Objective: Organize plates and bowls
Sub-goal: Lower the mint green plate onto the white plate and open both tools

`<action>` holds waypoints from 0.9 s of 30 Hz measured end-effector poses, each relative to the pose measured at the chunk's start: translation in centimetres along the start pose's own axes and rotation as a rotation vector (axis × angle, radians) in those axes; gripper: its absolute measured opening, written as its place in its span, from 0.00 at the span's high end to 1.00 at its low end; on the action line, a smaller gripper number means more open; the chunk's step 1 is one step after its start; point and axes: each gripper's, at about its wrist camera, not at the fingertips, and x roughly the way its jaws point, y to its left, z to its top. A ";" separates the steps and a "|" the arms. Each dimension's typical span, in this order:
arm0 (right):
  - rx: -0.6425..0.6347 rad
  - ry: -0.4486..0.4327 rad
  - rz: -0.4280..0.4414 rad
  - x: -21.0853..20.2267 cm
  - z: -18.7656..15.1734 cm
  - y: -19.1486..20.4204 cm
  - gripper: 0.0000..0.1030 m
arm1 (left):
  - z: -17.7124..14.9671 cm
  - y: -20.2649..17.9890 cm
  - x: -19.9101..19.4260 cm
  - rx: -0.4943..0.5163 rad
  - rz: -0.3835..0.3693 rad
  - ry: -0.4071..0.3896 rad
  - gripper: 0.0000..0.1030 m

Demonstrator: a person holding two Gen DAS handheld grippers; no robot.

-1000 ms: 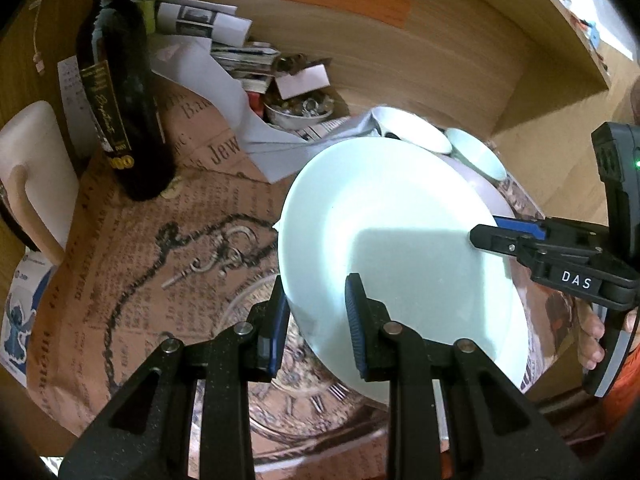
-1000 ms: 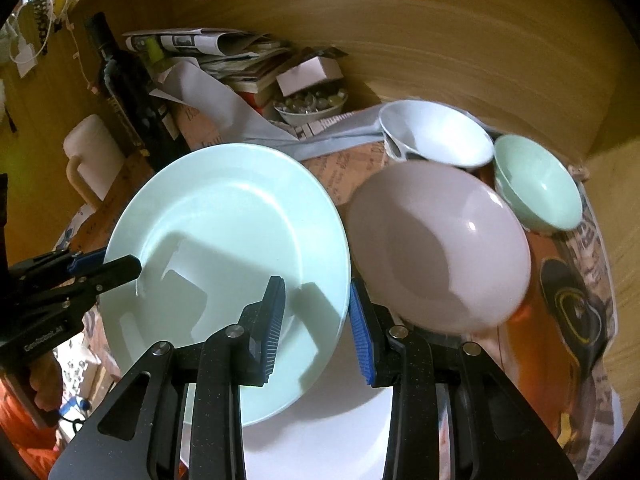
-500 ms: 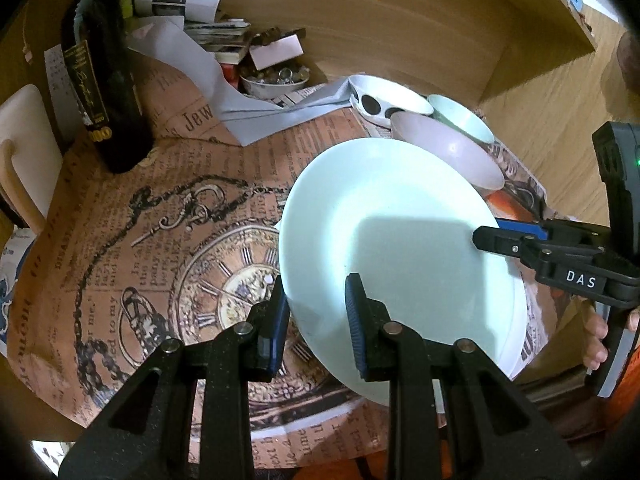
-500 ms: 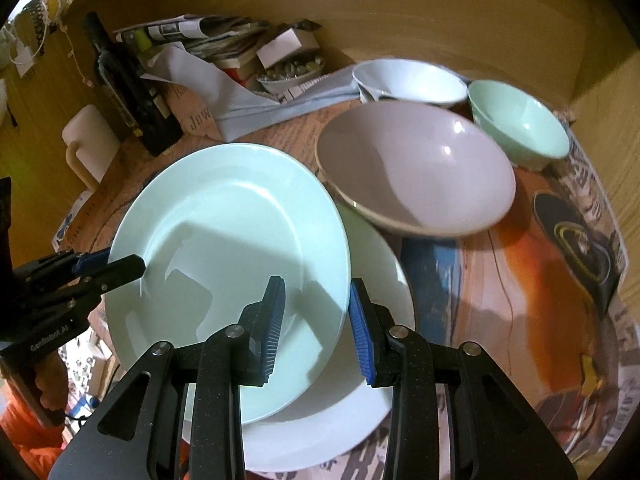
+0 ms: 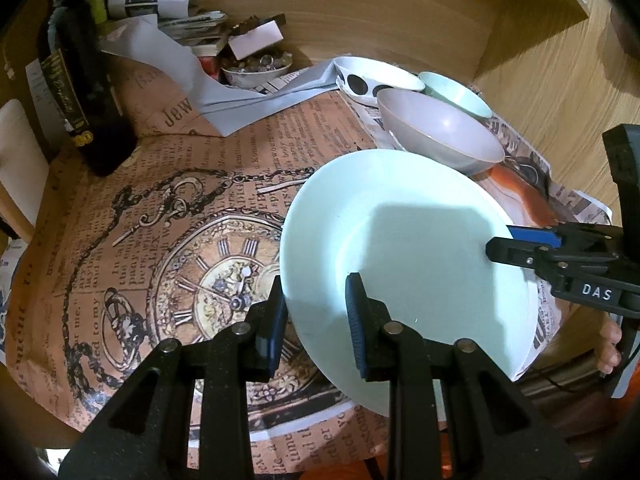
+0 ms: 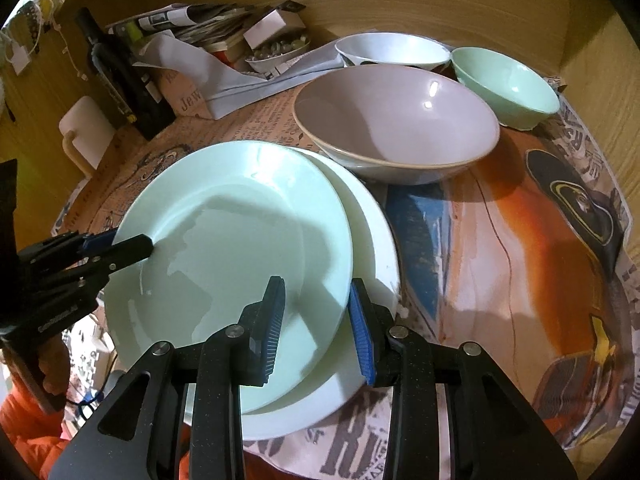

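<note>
A pale green plate (image 5: 400, 248) (image 6: 240, 240) hangs tilted between both grippers, just above a larger white plate (image 6: 372, 240) that lies on the newspaper-covered table. My left gripper (image 5: 314, 292) (image 6: 132, 242) is shut on the green plate's left rim. The right gripper (image 6: 316, 292) (image 5: 500, 240) is shut on the opposite rim. Behind the plates stands a wide lilac bowl (image 6: 400, 120) (image 5: 436, 132). Further back are a white bowl with black spots (image 5: 372, 80) (image 6: 392, 50) and a small green bowl (image 6: 508, 80) (image 5: 456, 92).
A dark wine bottle (image 5: 80, 92) (image 6: 128, 80) stands at the back left. Folded papers and a small dish of trinkets (image 5: 256, 68) crowd the wooden back wall. A white mug (image 6: 86, 132) sits beyond the table's left edge. A hand grips each tool near the front edge.
Both grippers have come down and forward with the green plate. It now hangs lower, over the white plate, and more of the table shows.
</note>
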 end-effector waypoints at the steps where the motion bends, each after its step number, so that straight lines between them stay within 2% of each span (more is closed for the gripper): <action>1: 0.000 -0.002 0.000 -0.1 -0.1 -0.1 0.71 | 0.0 0.0 0.1 0.001 -0.003 0.001 0.74; 9: 0.018 -0.013 -0.001 -0.7 -0.4 -0.5 0.71 | 0.6 -0.3 0.8 0.007 -0.025 0.018 0.73; 24: 0.026 -0.023 -0.003 -1.2 -0.9 -0.6 0.70 | 0.8 -0.7 1.5 0.048 -0.017 0.015 0.69; 27: 0.033 -0.029 -0.006 -1.3 -1.0 -0.6 0.70 | 0.8 -0.8 1.7 0.050 -0.035 0.017 0.61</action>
